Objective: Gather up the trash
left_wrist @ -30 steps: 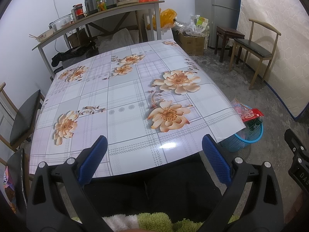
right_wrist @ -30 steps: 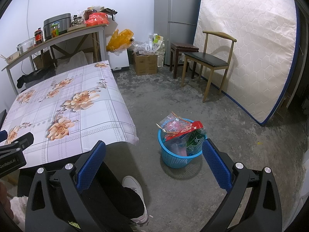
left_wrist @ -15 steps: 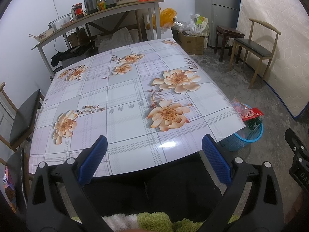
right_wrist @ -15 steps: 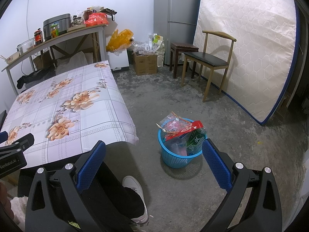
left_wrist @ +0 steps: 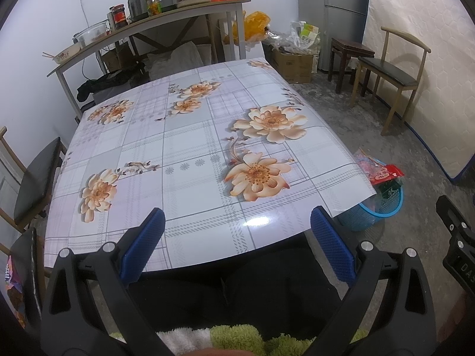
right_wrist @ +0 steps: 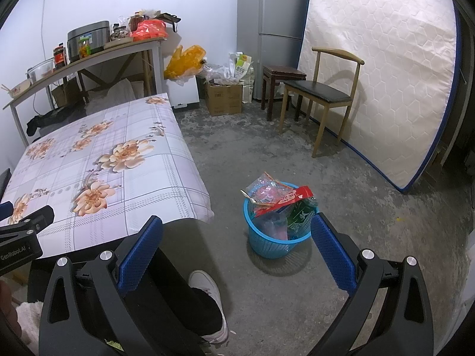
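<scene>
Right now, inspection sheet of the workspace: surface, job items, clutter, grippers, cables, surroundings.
Surface: table under floral cloth, nothing on it.
Job's things: blue basket on the floor right of the table, wrappers heaped above its rim.
Clutter: shelf with cooker, jars and bags; cardboard box on the floor.
Grippers: left gripper open, empty; right gripper open, empty.
Cables: one wire down the wall.
Surroundings: fridge, chair, mattress against the wall.

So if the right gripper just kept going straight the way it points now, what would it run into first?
Probably the blue trash basket on the floor, or the bare concrete just left of it. The right gripper is open and empty, angled down towards the floor beside the table. Depth is hard to judge here.
</scene>
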